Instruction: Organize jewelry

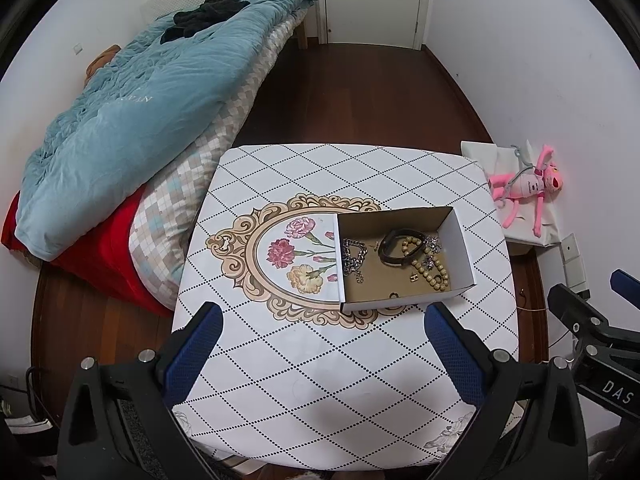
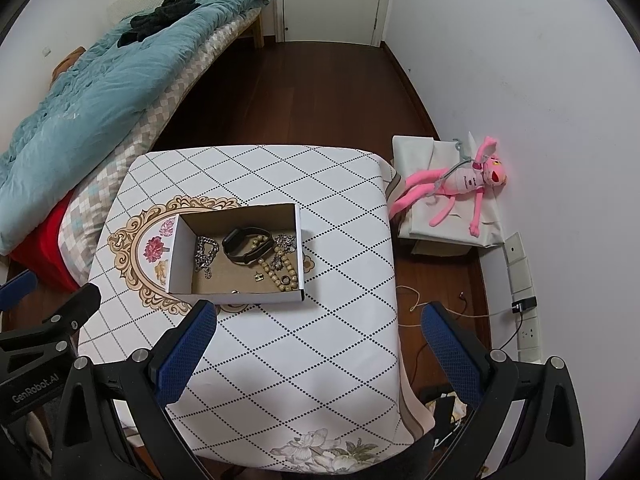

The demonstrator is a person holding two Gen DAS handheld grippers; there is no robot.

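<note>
Jewelry (image 1: 404, 256) lies in an open cardboard box (image 1: 464, 248) that rests on the desk (image 1: 320, 360), right of the desk's centre in the left wrist view. Inside the box, a silver chain (image 1: 353, 258) sits at the 9 o'clock side, a black band (image 1: 396, 246) is near the middle, and a string of cream beads (image 1: 430, 274) curls from the middle toward 4 o'clock. A small ring (image 1: 394, 295) lies near the front wall at 6 o'clock, apart from the rest. In the right wrist view the same chain (image 2: 206, 254), band (image 2: 242, 246) and beads (image 2: 282, 276) show inside the box (image 2: 302, 248), and some silvery pieces lie at its 2 o'clock corner, too tangled to tell apart.

Covering the desk is a white cloth with a dotted diamond pattern and an oval flower print (image 1: 296, 248), and the box overlaps the right part of that print.

At the bottom of its own view, the left hand-held gripper (image 1: 324, 324) hangs above the near part of the desk, its blue-padded fingers (image 1: 200, 344) spread wide with nothing between them. The right hand-held gripper (image 2: 320, 320) is also spread wide and empty, near the desk's right edge, with the box at about 11 o'clock from it. Neither touches the box.

A bed (image 1: 168, 184) with a blue quilt (image 1: 132, 120) stands at 10 o'clock from the desk. A pink plush toy (image 2: 464, 184) lies on a white bundle by the wall at 2 o'clock.
</note>
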